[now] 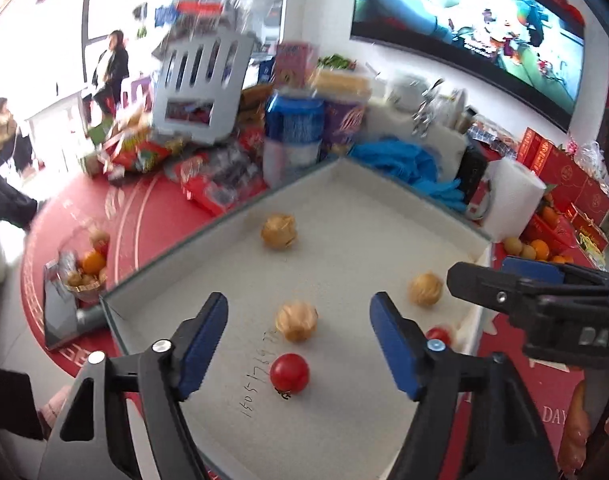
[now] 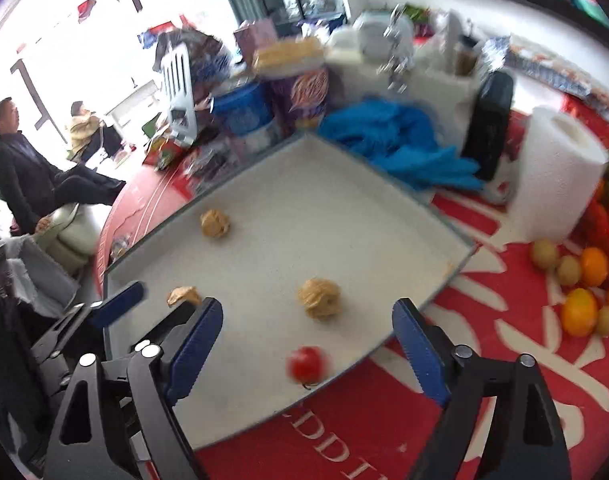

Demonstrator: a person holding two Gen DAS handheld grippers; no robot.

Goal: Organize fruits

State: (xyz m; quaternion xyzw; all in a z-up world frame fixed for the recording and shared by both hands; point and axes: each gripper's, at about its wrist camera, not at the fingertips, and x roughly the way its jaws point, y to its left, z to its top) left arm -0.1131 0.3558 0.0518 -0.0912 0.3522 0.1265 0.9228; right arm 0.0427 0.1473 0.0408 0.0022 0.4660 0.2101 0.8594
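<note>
Both grippers hang open and empty over the white tray (image 1: 344, 200): left gripper (image 1: 300, 344), right gripper (image 2: 308, 344). One cherry tomato (image 1: 289, 373) lies between my left jaws, untouched, near the tray's front edge; a husked golden berry (image 1: 296, 320) sits just behind it. I judge the next pick is the tomato: lower straight, centre it, close gently so it cannot roll.

The right claw (image 1: 544, 296) reads "DAS"; the tray (image 1: 344, 208) bears handwritten digits.
</note>
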